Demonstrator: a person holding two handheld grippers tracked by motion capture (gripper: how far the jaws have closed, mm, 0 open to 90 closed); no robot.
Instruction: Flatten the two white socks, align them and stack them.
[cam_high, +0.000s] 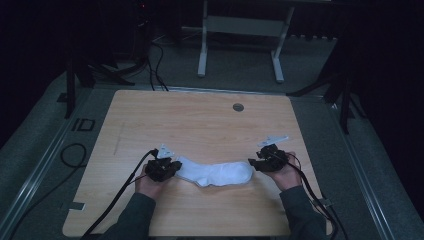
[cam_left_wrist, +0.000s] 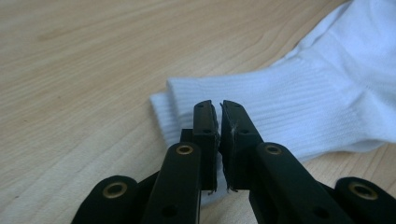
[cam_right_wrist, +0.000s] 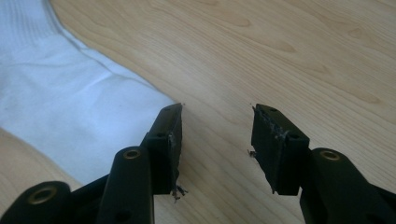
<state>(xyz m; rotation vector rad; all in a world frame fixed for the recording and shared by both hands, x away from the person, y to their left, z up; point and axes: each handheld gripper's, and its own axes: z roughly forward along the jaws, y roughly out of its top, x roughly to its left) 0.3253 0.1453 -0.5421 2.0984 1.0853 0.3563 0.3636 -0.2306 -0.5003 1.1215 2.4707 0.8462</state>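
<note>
Soft, light white sock (cam_high: 215, 173): left gripper (cam_left_wrist: 218, 122) seemingly pinches its ribbed cuff; right gripper (cam_right_wrist: 217, 140) gapes empty beside the toe

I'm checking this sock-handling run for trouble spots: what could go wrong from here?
1. The right gripper stands open beside the toe end of the white sock, nothing between its jaws, so any pull by the left gripper may drag the sock unevenly across the table.
2. The left gripper's jaws look nearly shut over the ribbed cuff; whether they pinch fabric is unclear, so a lift might leave the sock behind.
</note>
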